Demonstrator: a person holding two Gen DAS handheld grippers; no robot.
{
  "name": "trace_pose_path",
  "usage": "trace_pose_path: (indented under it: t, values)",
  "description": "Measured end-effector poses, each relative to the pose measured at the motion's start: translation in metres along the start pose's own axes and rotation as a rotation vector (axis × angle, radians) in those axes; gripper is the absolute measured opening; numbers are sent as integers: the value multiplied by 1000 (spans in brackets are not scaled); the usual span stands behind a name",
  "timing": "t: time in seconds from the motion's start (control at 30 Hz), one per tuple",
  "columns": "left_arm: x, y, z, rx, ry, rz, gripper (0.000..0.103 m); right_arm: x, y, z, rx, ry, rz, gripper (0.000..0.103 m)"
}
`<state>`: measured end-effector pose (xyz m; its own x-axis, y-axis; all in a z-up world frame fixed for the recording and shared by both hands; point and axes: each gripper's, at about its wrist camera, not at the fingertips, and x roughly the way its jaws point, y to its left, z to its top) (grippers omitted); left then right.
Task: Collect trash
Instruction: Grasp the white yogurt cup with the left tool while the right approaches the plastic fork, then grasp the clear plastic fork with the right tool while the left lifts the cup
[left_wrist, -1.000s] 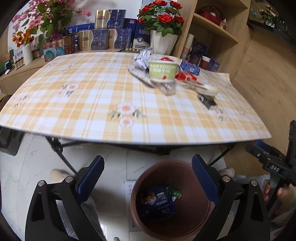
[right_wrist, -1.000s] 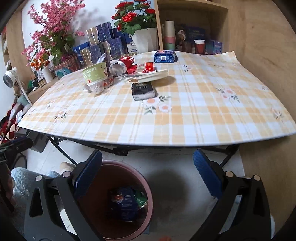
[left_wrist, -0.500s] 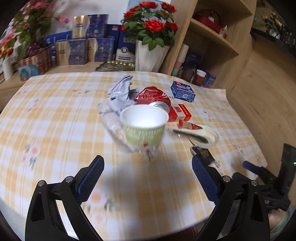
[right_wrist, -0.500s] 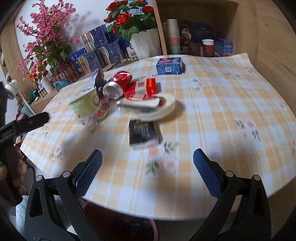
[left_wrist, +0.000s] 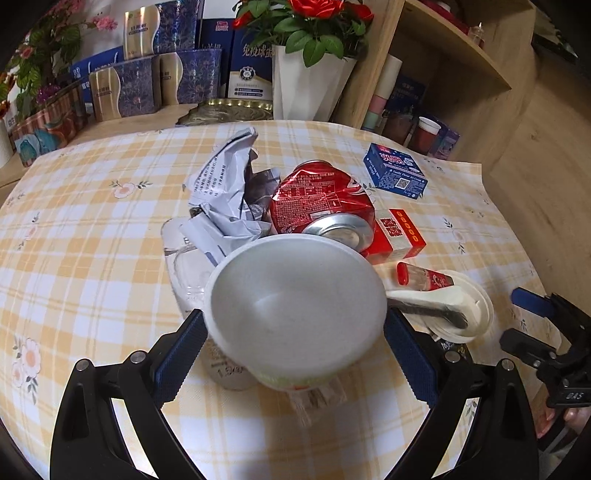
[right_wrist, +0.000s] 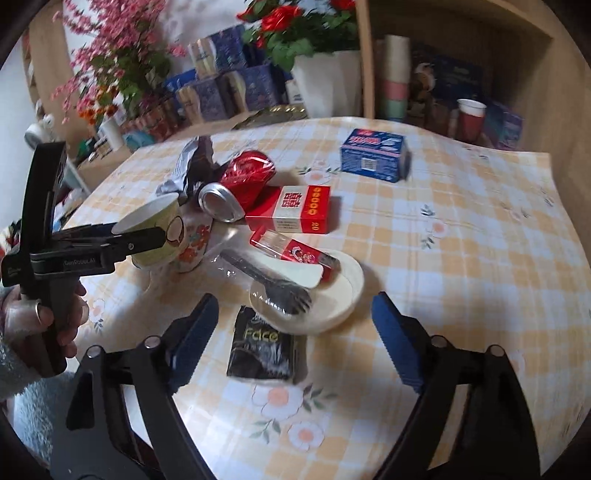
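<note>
Yellow and white checks with little flowers cover the tabletop (right_wrist: 461, 280). A pile of trash lies on it. The landmark is the paper cup (left_wrist: 295, 314), green on the outside and white inside.

The left tongs (left_wrist: 293, 354) are around the paper cup. One blue pad (left_wrist: 181, 354) is on each side of it, right by its rim. I cannot tell if the pads press on the cup or just sit beside it. In the right wrist view the left tongs (right_wrist: 147, 240) reach the cup (right_wrist: 155, 232) from the side, and a person's hand (right_wrist: 40, 325) holds their handle.

Just behind the cup lies a crushed red can (left_wrist: 321, 203). Crumpled grey paper (left_wrist: 225, 192) sits behind the cup too, next to the can. A red box (left_wrist: 400, 236) lies behind the cup, past the can. A clear plastic bag (left_wrist: 184, 266) lies under and beside the cup. A white lid (right_wrist: 332, 295) lies beside the cup, with a black plastic fork (right_wrist: 269, 284) and a small red packet (right_wrist: 295, 251) on it. A black packet (right_wrist: 262, 350) lies just beside the lid. A blue box (right_wrist: 373, 155) sits well apart from the cup, near the far edge.

The right tongs (right_wrist: 295, 339) are wide apart and are closing. The black packet and the lid show between them, but the pads do not touch them.
</note>
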<state>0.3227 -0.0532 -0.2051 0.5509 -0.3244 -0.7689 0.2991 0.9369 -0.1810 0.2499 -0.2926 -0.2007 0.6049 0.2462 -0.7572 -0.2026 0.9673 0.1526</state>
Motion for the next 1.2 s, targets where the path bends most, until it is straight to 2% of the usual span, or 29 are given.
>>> trace_pose_path:
  t: [0.03, 0.07, 0.13, 0.2, 0.27, 0.47, 0.5, 0.53, 0.6, 0.67, 0.73, 0.9, 0.93, 1.03, 1.2]
  values:
    - [0, 0, 0, 4, -4, 2, 90, 3, 2, 1, -15, 6, 1, 81]
    - [-1, -1, 0, 16, -13, 7, 74, 11, 6, 4, -45, 21, 0, 80]
    - [-4, -3, 0, 32, -8, 14, 75, 25, 15, 6, -91, 50, -2, 73]
    - [-11, -1, -1, 28, -18, -12, 75, 39, 26, 7, -141, 76, -24, 70]
    - [-20, 1, -1, 26, -32, -18, 75, 50, 34, 8, -174, 89, -41, 70]
    - [-60, 4, -2, 26, -86, -42, 74, 77, 64, 12, -306, 98, -162, 68]
    - [-65, 5, -2, 27, -90, -43, 74, 78, 68, 12, -323, 98, -173, 57]
    - [-71, 6, -4, 25, -94, -44, 74, 78, 69, 14, -329, 105, -177, 42]
    - [-81, 9, -7, 11, -103, -55, 75, 72, 71, 17, -316, 107, -163, 28]
    - [-90, 13, -12, -5, -109, -65, 75, 62, 70, 20, -285, 87, -137, 24]
    - [-100, 17, -19, -25, -119, -76, 75, 47, 67, 22, -245, 55, -123, 17]
    - [-120, 21, -36, -53, -128, -89, 75, 14, 52, 25, -103, -3, -68, 14]
    - [-123, 21, -39, -60, -129, -92, 75, 7, 47, 26, -69, -9, -56, 9]
    - [-137, 20, -50, -76, -140, -108, 75, -14, 38, 26, 18, -41, -16, 7]
    - [-157, 12, -69, -56, -134, -133, 75, -54, 43, 16, 49, -100, 22, 7]
